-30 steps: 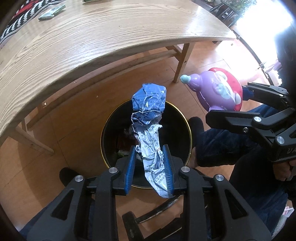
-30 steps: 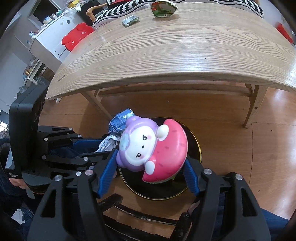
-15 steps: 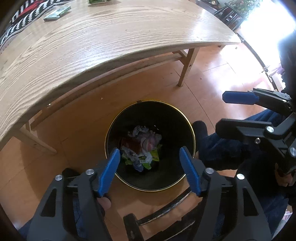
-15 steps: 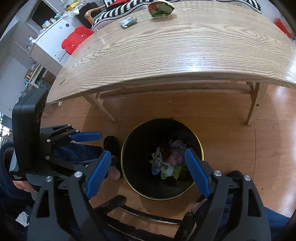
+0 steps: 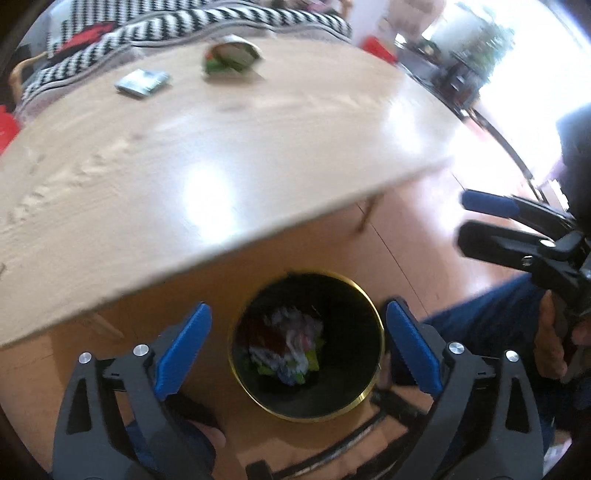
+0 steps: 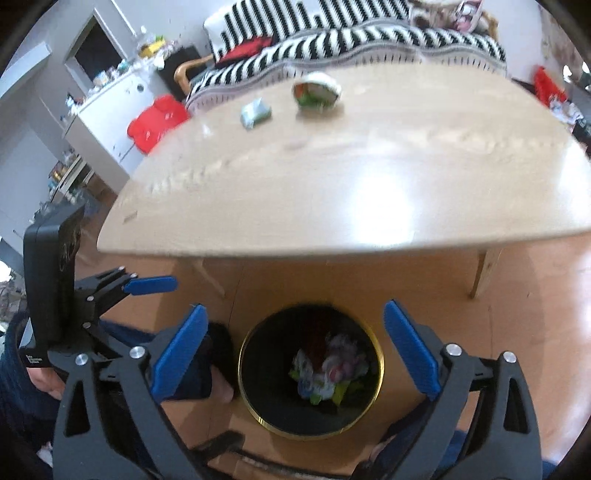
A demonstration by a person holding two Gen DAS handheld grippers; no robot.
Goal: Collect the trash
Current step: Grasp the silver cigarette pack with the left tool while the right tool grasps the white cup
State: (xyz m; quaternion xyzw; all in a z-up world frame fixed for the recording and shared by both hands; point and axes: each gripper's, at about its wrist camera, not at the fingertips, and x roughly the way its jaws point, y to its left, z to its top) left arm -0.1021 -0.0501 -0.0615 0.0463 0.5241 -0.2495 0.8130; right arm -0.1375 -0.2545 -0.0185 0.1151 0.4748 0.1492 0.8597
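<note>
A black trash bin with a gold rim [image 5: 375, 325] [image 6: 380, 363] stands on the floor under the table edge, with crumpled wrappers and the pink toy inside. My left gripper [image 5: 295, 347] is open and empty above it. My right gripper [image 6: 293, 347] is open and empty above it too, and also shows at the right of the left wrist view [image 5: 480, 218]. On the wooden table [image 5: 184, 177] [image 6: 369, 184] lie a small grey-green packet [image 5: 142, 83] [image 6: 255, 112] and a crumpled green-and-red wrapper [image 5: 231, 59] [image 6: 317, 92] near the far edge.
A striped sofa [image 6: 332, 33] runs behind the table. A red item [image 6: 157, 120] leans on a white cabinet [image 6: 107, 107] at the left. A table leg [image 6: 480, 273] stands right of the bin. The person's legs are beside the bin.
Both grippers opened a second ago and dropped the blue wrapper and the pink toy into the bin. Since then both have risen and tilted up toward the table.
</note>
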